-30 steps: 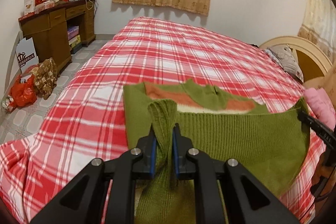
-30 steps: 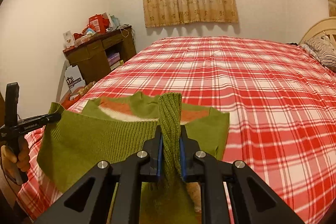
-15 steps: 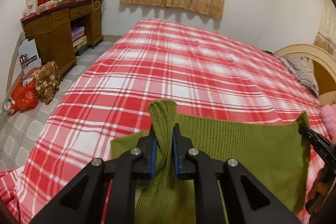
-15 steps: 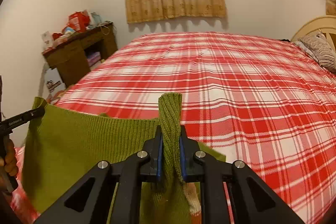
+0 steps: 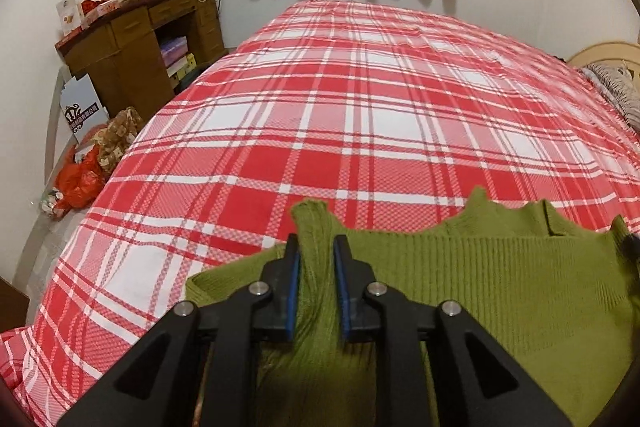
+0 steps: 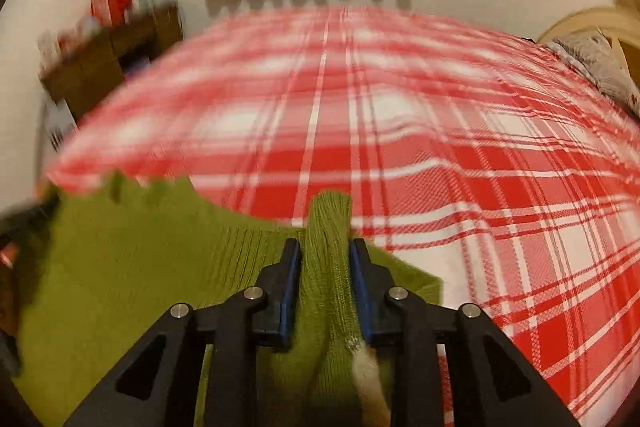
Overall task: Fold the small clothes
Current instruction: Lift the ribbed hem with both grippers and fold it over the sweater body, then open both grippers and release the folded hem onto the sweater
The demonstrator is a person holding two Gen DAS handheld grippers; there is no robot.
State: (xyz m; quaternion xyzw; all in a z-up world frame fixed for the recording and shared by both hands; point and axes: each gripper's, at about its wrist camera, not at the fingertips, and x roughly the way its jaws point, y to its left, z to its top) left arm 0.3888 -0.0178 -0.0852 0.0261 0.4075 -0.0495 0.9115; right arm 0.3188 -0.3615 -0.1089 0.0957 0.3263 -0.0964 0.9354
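Plaid bed (image 5: 360,131), cluttered desk (image 5: 132,39) left, both grippers' fingers opening around green sweater (image 5: 500,279) folds.

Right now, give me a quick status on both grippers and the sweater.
Left gripper and right gripper both opening, green sweater edge between each pair of jaws. Sweater folded over, lying on the plaid bed. Nothing in the way.

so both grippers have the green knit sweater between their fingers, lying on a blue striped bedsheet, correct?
Not quite: the left wrist view shows a red and white plaid bedsheet, not blue striped. The green knit sweater does sit between the opening jaws of the left gripper and right gripper.
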